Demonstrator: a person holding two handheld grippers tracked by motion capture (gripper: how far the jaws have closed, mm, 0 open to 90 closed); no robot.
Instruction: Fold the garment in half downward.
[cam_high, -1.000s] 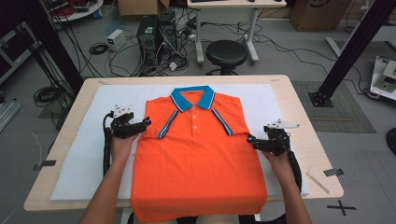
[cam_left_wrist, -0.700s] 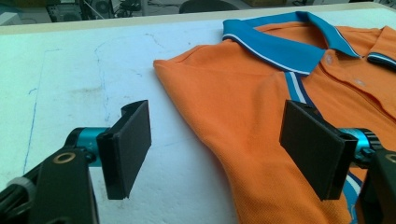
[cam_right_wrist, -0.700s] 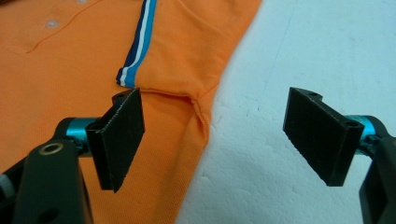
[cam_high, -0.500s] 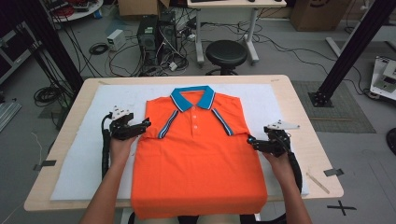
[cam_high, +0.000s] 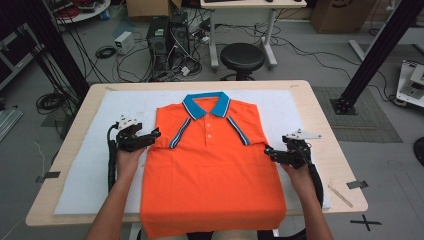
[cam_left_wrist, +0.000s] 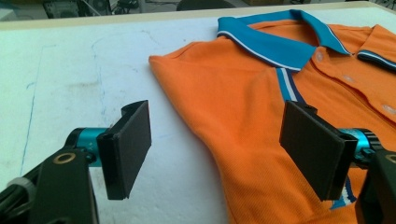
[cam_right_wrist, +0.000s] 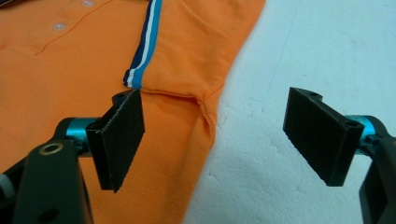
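Observation:
An orange polo shirt (cam_high: 212, 170) with a blue collar (cam_high: 206, 105) lies flat, face up, on the white sheet, its sleeves folded in and its hem hanging over the near edge. My left gripper (cam_high: 154, 135) is open at the shirt's left edge, jaws straddling the fabric edge (cam_left_wrist: 205, 135). My right gripper (cam_high: 269, 151) is open at the shirt's right edge, just above the folded sleeve seam (cam_right_wrist: 205, 112). Nothing is held between either pair of jaws.
A white sheet (cam_high: 100, 150) covers most of the wooden table (cam_high: 335, 150). A thin stick (cam_high: 340, 195) lies near the table's right front corner. Beyond the table stand a black stool (cam_high: 242, 57), a computer tower (cam_high: 167, 35) and floor cables.
The left gripper has crept slightly right toward the shirt's edge. The right gripper and the shirt have stayed where they were.

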